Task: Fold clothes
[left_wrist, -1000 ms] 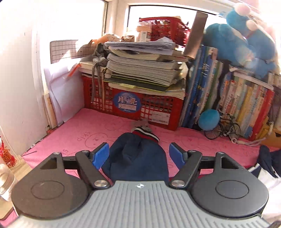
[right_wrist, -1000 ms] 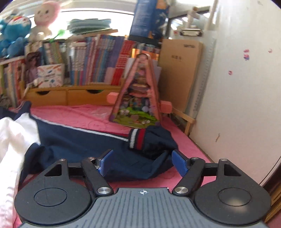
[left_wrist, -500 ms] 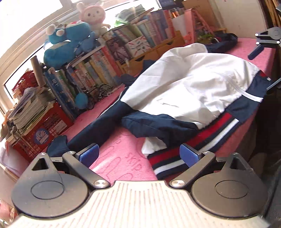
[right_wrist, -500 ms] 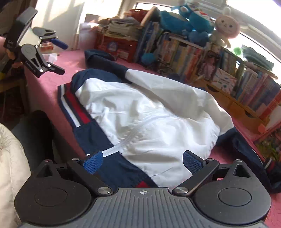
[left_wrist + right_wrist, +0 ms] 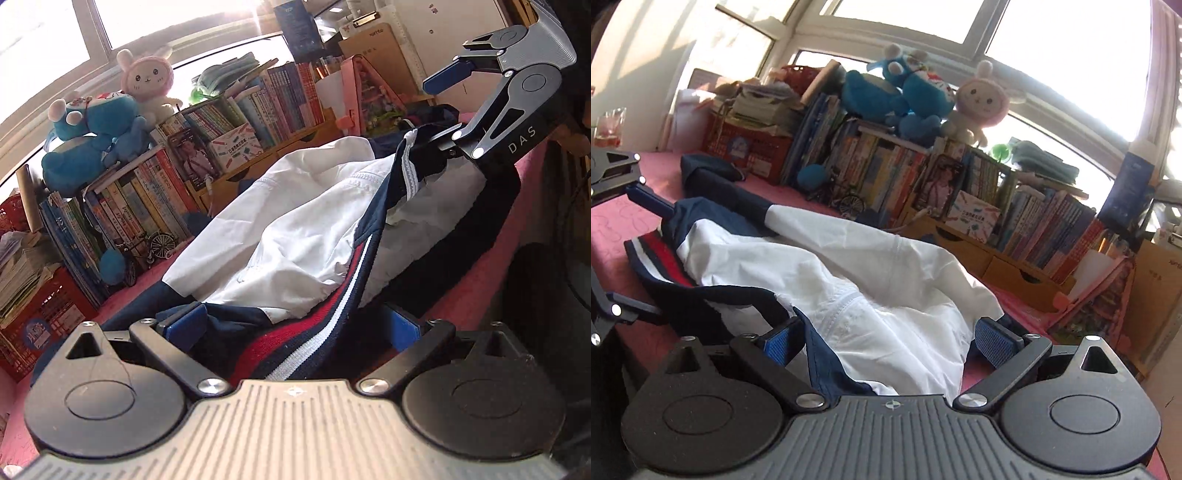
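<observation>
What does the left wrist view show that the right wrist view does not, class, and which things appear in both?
Only the left wrist view shows the right gripper from outside, jaws open, fabric lying over its lower finger. Only the right wrist view shows the glass cup at far left. Both share the white and navy jacket, the row of books and the pink bunny toy.

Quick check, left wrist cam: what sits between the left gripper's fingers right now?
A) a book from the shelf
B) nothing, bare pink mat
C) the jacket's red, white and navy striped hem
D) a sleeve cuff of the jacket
C: in the left wrist view the striped hem of the jacket runs between the spread fingers of the left gripper, which has not closed on it.
</observation>
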Demonstrator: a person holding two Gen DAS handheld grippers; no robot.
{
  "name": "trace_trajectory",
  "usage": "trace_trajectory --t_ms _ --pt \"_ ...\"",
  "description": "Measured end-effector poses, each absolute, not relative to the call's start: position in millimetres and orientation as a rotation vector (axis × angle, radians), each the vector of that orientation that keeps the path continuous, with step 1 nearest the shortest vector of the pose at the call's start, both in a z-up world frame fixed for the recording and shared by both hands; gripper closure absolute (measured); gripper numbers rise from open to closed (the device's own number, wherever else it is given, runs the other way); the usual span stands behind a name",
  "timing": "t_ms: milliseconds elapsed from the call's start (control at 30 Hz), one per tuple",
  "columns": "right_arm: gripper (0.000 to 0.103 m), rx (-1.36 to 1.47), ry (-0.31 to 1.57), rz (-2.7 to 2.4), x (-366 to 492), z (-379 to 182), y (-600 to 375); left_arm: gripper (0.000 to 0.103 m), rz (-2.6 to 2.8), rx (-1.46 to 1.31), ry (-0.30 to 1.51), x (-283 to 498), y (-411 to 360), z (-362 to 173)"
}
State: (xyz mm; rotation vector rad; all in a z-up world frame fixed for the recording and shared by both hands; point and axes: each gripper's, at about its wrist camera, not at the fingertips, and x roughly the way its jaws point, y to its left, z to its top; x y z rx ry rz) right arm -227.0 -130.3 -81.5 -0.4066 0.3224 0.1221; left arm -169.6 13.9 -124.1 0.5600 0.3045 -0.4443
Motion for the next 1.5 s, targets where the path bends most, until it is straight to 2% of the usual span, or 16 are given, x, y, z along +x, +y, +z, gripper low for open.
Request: trace_trajectory --t_ms 167,233,367,433,500,600,733,800,867,1067,1200,1400,1500 --pt "0.005 -0.368 0.216 0.037 -220.2 -65.0 -135.8 0.002 -0.195 0.451 0.25 -114.4 24.1 -94.6" --pt "0.004 -0.414 0.233 0.051 -225.1 -76.1 -130.7 0.001 -0.129 0.389 0.24 -97.7 36.9 -82.8" --pt "0.005 -0.501 0.339 0.041 -234.8 -116.1 -117.2 0.001 0.093 0.442 0.173 -86.2 51.1 -69.2" --pt "0.014 -0.554 0.386 -0.01 -237.2 -138.9 -112.1 0.001 0.152 0.446 0.15 -82.1 62.5 -60.2" --pt "0.016 -0.476 0.404 -0.106 -226.4 -134.1 -129.7 0.0 0.137 0.419 0.146 -82.9 76.2 -45.9" --pt "0.017 -0.327 0.302 -0.208 -213.0 -81.3 -165.2 0.0 0.102 0.4 0.11 -96.6 84.3 -25.8" --pt "0.017 -0.354 -0.022 -0.353 -232.4 -5.5 -186.8 0.0 0.046 0.379 0.031 -142.1 83.5 -1.6" --pt "0.017 -0.383 -0.111 -0.386 -253.1 15.1 -194.6 0.0 -0.008 0.386 0.069 -170.2 86.2 -7.2" --pt "0.015 -0.445 -0.045 -0.371 -272.5 3.5 -202.0 0.0 -0.067 0.416 0.161 -190.2 89.1 -24.4" --pt "0.011 -0.572 0.398 -0.237 -316.3 -92.1 -216.4 0.0 -0.189 0.446 0.584 -209.7 86.7 -111.4" --pt "0.011 -0.554 0.54 -0.172 -329.4 -130.3 -215.1 0.0 -0.232 0.362 0.718 -204.6 95.0 -135.3" --pt "0.011 -0.399 0.69 0.084 -325.6 -115.2 -216.5 0.0 -0.485 -0.06 0.807 -192.8 142.5 -105.6" --pt "0.007 -0.268 0.636 0.191 -319.5 -87.3 -225.6 0.0 -0.617 -0.294 0.78 -189.2 167.7 -81.7"
